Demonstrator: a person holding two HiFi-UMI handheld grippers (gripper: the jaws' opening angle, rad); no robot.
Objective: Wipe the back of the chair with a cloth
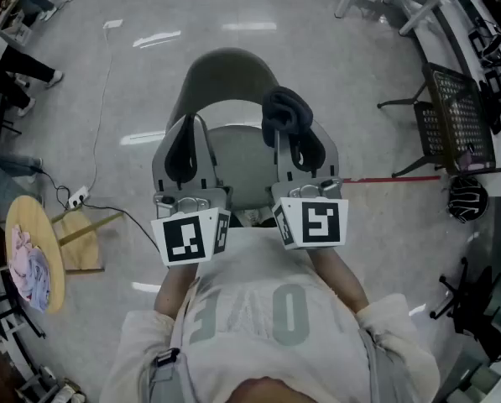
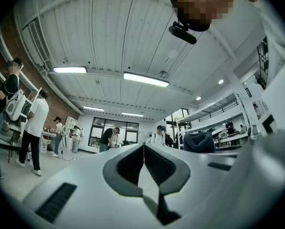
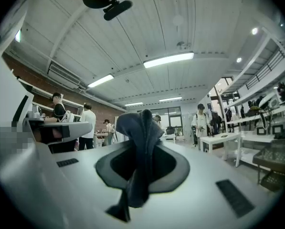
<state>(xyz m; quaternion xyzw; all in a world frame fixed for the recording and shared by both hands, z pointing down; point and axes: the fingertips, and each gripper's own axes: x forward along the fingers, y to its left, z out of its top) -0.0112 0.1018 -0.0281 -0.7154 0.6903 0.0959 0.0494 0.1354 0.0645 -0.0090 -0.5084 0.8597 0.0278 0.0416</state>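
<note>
At the far left stands a round wooden stool (image 1: 33,225). The left gripper (image 1: 185,134) has its jaws pressed together with nothing between them. Just beyond both grippers is the grey chair (image 1: 226,75). The right gripper (image 1: 294,139) is clamped on a dark cloth (image 1: 285,112), bunched above the chair's seat.

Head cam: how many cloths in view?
2. One dark cloth clamped in the right gripper by the chair; one pale bundle on the round wooden table at far left, which may hold several pieces.
</note>
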